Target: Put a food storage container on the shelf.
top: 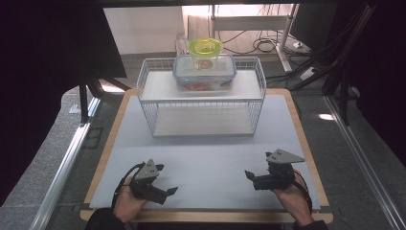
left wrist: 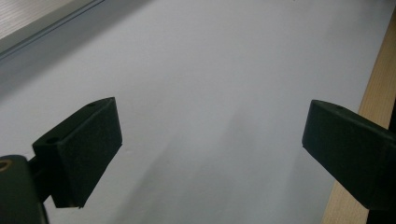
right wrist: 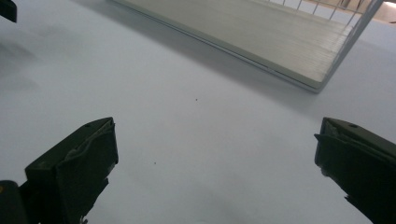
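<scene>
Nearest the person, the left gripper [top: 165, 184] is held low over the white mat [top: 206, 163] near its front left edge, with its jaws spread wide and nothing between them. In the left gripper view, bare mat is seen between the two black jaws, with the wooden table edge [left wrist: 380, 88] at the right. The right gripper [top: 253, 178] is held near the front right of the mat, its jaws likewise wide apart and empty; in the right gripper view the lower shelf of the wire rack [right wrist: 261, 37] is seen ahead.

Farther off, well apart from both grippers, the rack [top: 201, 98] stands at the back of the mat. On its upper shelf a clear box [top: 205, 73] with a blue-rimmed clip lid is set, orange contents showing through its wall. On top of the lid a small tub [top: 205, 49] with a yellow-green lid is stacked.

The tub is judged to be light, stiff plastic, smooth and rather slippery, and likely to tip if it is nudged from one side. It is best taken across its body just under the lid rim, with moderate squeeze. The box is judged heavier because of its contents; its width looks better suited to a hold at both short ends, by the clips.
</scene>
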